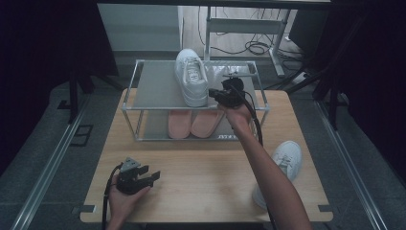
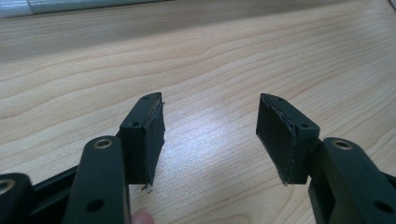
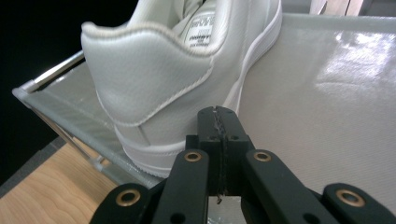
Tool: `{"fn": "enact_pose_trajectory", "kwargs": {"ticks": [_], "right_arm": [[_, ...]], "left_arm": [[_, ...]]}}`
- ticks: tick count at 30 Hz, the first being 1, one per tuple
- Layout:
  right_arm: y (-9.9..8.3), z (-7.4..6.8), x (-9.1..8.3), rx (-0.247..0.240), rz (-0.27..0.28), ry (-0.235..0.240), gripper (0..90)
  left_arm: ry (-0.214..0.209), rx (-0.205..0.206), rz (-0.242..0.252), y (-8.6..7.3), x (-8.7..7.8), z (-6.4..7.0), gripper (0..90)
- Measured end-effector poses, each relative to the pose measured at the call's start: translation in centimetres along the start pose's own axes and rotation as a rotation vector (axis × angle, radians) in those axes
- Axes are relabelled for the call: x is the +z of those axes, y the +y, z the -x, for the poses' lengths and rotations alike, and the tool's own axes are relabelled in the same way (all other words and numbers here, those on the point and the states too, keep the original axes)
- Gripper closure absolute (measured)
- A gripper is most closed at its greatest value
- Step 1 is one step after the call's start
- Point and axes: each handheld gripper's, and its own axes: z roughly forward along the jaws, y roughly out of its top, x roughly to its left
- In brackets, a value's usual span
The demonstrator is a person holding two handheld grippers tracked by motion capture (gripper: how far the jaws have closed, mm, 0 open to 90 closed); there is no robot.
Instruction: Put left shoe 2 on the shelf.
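Observation:
A white sneaker (image 1: 191,76) stands on the top shelf of a small metal shoe rack (image 1: 153,106), its heel toward me. In the right gripper view its heel (image 3: 149,79) looms close. My right gripper (image 1: 214,94) hovers just right of that heel, jaws shut with nothing between them (image 3: 218,122). A second white sneaker (image 1: 286,160) lies on the wooden table (image 1: 201,167) at the right, partly hidden by my right forearm. My left gripper (image 1: 152,176) rests low over the table's front left, open and empty (image 2: 210,135).
A pair of pink slippers (image 1: 194,122) sits on the rack's lower shelf. The top shelf has free grey surface (image 1: 155,86) left of the sneaker. Beyond the table stand a metal frame and cables (image 1: 253,47) on the floor.

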Motion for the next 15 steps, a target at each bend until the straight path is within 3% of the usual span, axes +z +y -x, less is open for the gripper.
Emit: {"fn": "enact_pose_trajectory", "kwargs": {"ticks": [15], "right_arm": [[-0.33,-0.41,0.26,0.001,0.009,-0.012,89.9]], "left_arm": [[0.001,0.002,-0.001,0.01,0.01,0.02,42.2]]}}
